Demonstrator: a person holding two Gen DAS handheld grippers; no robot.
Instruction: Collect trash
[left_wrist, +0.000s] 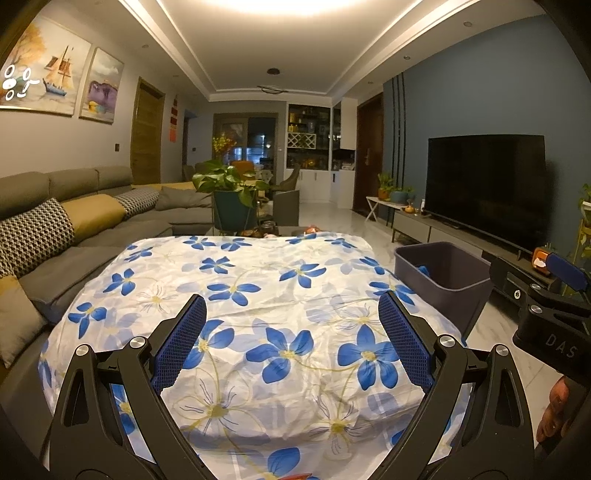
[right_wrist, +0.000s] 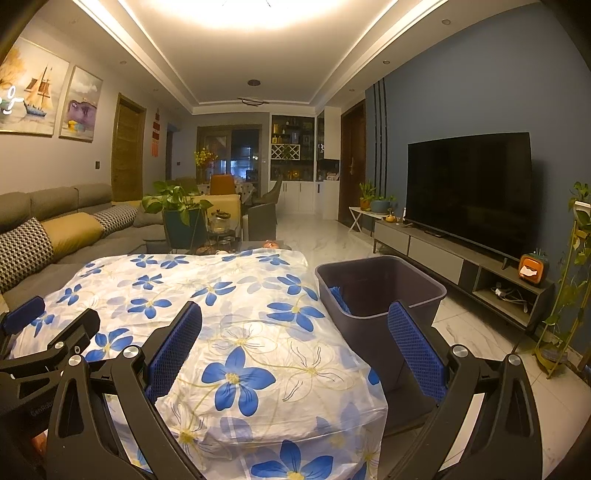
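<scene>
My left gripper (left_wrist: 291, 306) hangs open over a table covered by a white cloth with blue flowers (left_wrist: 258, 332); nothing is between its blue pads. My right gripper (right_wrist: 295, 332) is open too, over the table's right edge, and holds nothing. A dark grey bin (right_wrist: 369, 336) stands on the floor just right of the table, with something blue (right_wrist: 340, 297) lying inside. The left wrist view shows that bin (left_wrist: 454, 291) and its blue contents (left_wrist: 424, 270) as well. No loose trash shows on the cloth, apart from a small red-orange scrap (left_wrist: 299, 475) at the bottom edge.
A grey sofa (left_wrist: 74, 251) with cushions runs along the left. Beyond the table are a potted plant (left_wrist: 232, 199) and a low table with small items. A TV (right_wrist: 469, 188) on a long console lines the right wall, with a plant stand (right_wrist: 565, 295) beside it.
</scene>
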